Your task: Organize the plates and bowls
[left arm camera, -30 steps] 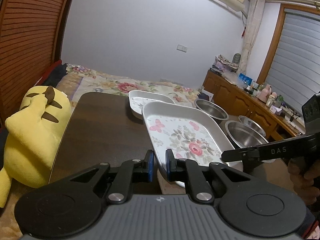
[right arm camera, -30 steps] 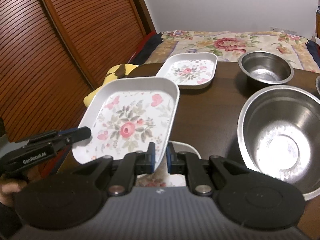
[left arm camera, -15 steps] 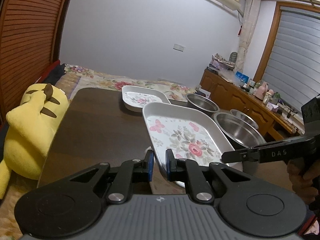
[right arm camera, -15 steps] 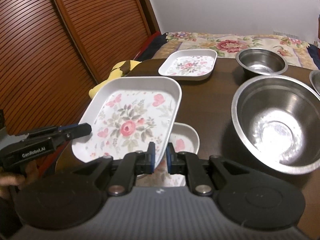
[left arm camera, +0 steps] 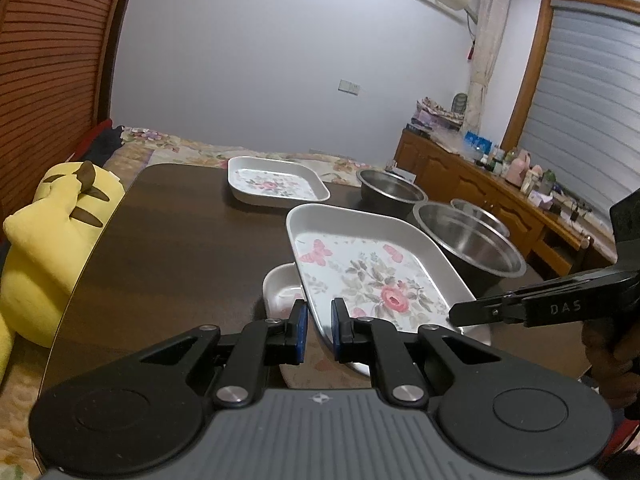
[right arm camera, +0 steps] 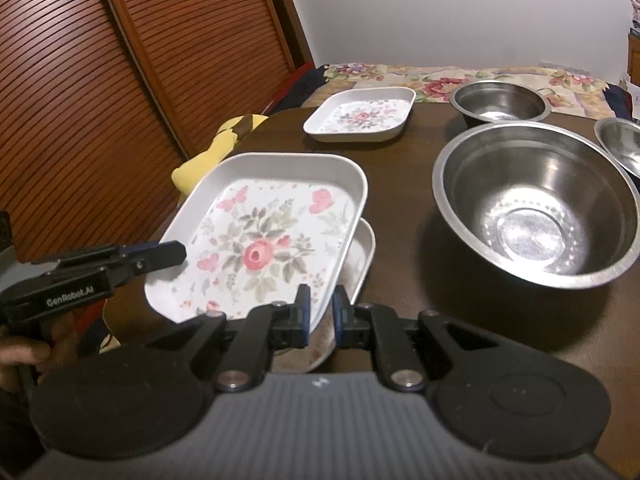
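From the left wrist, the left gripper [left arm camera: 316, 330] is clamped on the near rim of the white floral rectangular plate [left arm camera: 372, 276], tilted above a smaller white plate [left arm camera: 282, 290] near the dark wooden surface's [left arm camera: 172, 248] front edge, probably for stacking. From the right wrist, the right gripper [right arm camera: 319, 316] pinches the opposite rim, sharing the load.

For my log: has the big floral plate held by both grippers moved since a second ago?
Yes. The big floral plate has drawn back toward the person: bare table now separates it from the far floral plate, which it overlapped before.
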The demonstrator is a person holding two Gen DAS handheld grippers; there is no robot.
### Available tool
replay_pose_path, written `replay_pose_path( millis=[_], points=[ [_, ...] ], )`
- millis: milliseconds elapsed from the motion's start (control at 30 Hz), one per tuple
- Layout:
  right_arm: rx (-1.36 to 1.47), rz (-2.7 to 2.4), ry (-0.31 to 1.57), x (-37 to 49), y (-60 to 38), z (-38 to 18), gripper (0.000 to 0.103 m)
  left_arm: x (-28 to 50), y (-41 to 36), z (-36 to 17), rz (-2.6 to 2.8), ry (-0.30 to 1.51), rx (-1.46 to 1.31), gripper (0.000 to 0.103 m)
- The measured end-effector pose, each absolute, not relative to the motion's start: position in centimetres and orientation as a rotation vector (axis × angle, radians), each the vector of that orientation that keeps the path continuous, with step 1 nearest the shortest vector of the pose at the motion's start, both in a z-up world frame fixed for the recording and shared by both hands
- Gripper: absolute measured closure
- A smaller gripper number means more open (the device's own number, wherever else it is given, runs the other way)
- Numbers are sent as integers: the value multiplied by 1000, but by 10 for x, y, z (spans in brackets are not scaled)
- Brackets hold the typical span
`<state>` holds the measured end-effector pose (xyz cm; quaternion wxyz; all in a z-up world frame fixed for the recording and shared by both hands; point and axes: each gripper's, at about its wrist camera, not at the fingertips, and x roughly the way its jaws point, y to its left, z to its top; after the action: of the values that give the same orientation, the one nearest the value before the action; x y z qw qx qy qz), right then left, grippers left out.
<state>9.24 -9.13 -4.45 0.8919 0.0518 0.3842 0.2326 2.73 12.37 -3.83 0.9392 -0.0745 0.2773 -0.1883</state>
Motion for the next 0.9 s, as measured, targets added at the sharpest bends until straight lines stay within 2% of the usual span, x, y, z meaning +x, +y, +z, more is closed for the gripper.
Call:
replay_pose_path(
  millis=[900],
  points=[
    [47,430,770,85,-80,-61,89,25,102,-59,-281,587,-11,90]
  ],
)
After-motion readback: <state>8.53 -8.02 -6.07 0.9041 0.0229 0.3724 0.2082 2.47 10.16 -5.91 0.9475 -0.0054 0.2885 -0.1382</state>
